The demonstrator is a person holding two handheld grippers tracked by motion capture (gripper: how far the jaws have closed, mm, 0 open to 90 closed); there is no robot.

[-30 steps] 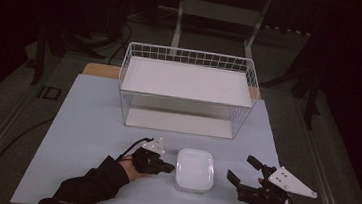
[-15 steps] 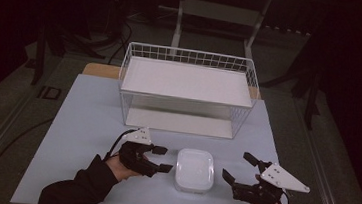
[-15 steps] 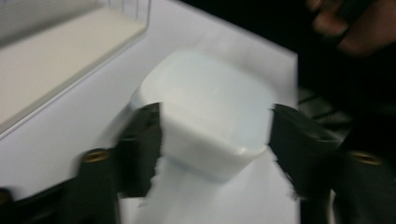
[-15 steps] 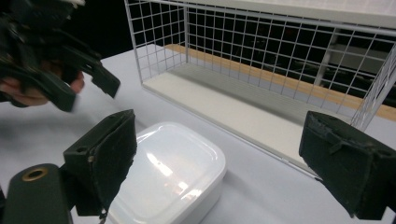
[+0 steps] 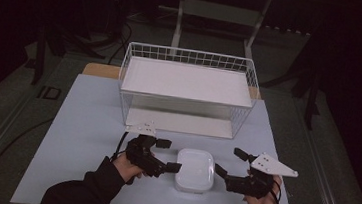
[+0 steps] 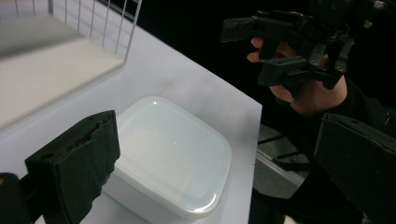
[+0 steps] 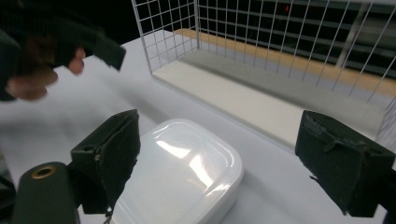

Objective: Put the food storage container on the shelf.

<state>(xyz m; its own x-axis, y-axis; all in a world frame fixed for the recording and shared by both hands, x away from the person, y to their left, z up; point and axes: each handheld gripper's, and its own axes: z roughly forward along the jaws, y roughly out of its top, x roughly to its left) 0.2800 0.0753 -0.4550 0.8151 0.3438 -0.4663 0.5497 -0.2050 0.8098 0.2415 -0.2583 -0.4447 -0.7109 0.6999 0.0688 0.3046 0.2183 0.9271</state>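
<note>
Two spread claws, left claw (image 5: 167,155) and right claw (image 5: 231,161), flank the white lidded box (image 5: 194,169).

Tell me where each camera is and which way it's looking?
High view: above the person's side, looking forward and down at the wire basket; both forearms show.
Left gripper view: rides the left hand-held gripper, facing the white box; its jaws show.
Right gripper view: rides the right hand-held gripper, facing the box; its jaws show.
All three share the box.
</note>
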